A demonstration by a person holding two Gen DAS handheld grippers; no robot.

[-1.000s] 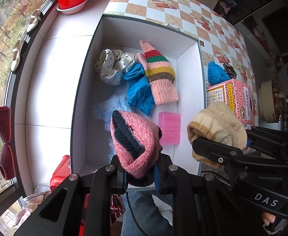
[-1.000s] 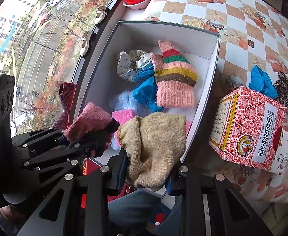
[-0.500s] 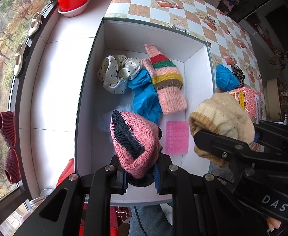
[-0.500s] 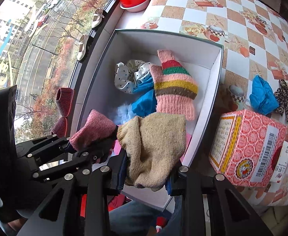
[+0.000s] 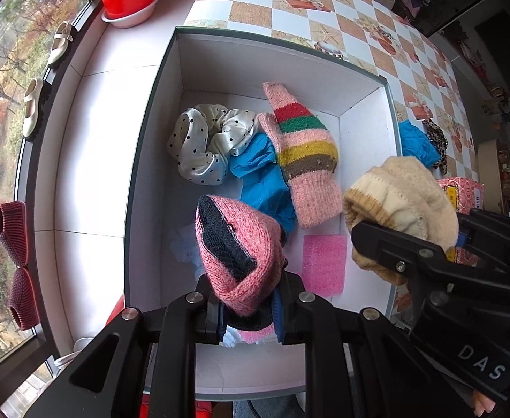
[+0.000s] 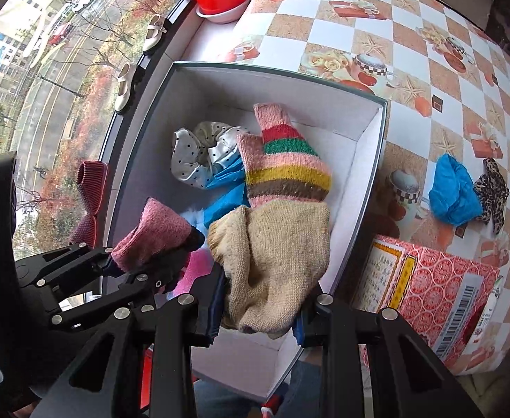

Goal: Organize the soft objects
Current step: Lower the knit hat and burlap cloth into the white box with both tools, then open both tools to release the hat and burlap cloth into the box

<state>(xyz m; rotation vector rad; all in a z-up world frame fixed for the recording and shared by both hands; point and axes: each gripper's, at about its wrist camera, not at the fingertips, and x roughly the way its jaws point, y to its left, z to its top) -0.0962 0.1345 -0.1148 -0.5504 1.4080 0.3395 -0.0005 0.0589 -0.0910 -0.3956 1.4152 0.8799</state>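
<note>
Crowding the white box (image 5: 366, 132), striped mitten (image 5: 303, 153), scrunchie (image 5: 199, 146), pink sponge (image 5: 324, 264)

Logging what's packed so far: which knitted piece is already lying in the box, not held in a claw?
The striped knit mitten, banded red, green, yellow and brown, lies in the white box. The pink knit and the cream knit are each clamped in a claw.
</note>
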